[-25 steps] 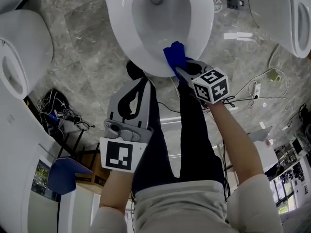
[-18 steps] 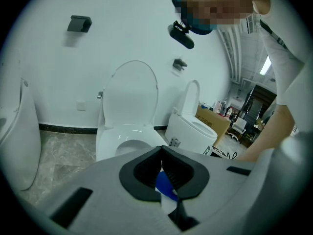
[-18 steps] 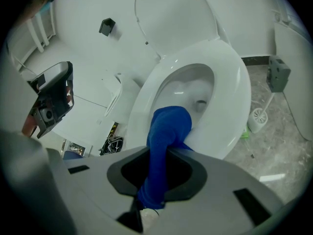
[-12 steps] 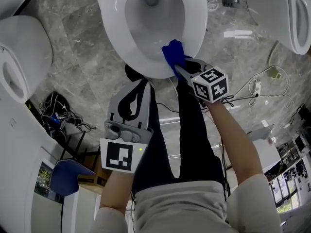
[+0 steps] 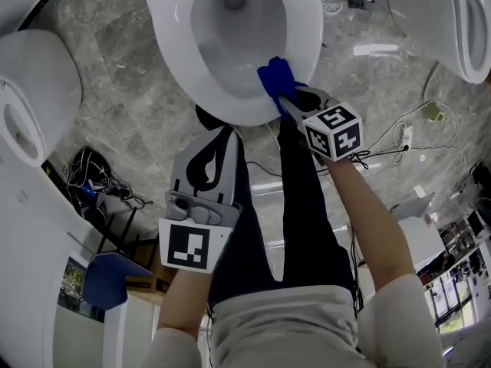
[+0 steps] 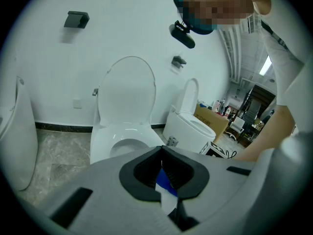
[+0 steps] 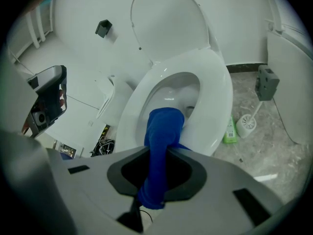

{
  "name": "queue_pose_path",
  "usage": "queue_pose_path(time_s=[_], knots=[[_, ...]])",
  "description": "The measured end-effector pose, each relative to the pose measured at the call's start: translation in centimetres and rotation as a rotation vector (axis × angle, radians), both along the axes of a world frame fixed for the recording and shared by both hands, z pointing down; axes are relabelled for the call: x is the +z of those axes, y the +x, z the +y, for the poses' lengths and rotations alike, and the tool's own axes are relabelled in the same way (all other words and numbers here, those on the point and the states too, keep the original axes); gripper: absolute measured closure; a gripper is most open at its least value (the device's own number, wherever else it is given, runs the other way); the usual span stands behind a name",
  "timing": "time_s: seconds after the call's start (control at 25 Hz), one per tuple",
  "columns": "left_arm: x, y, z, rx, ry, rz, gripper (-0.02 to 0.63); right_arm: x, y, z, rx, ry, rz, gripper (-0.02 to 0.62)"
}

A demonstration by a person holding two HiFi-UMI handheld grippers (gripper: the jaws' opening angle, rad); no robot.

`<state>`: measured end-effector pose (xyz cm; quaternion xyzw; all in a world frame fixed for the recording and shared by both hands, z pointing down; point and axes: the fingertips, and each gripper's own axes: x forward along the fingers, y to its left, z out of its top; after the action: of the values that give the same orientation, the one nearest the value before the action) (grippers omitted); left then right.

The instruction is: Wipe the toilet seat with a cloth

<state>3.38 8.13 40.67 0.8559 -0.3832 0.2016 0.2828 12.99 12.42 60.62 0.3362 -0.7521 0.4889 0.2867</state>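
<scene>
1. the right tongs (image 5: 285, 102) are clamped on the soft blue cloth (image 5: 275, 79), which lies on the front rim of the white oval toilet seat (image 5: 311, 29).
2. press the cloth flat and follow the rim's curve slowly.
3. the left tongs (image 5: 225, 131), closed and empty, hang apart from the seat.

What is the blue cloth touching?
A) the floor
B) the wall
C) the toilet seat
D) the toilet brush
C: the blue cloth, held in the right gripper, rests on the near rim of the toilet seat.
</scene>
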Motion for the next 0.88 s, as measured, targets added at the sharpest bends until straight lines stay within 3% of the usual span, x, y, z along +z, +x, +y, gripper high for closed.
queue_pose_path(time_s=[0.88], knots=[[-0.1, 0.1, -0.2, 0.002, -0.001, -0.005, 0.598, 0.4, 3.4, -5.1, 0.123, 0.02, 0.095, 0.531]])
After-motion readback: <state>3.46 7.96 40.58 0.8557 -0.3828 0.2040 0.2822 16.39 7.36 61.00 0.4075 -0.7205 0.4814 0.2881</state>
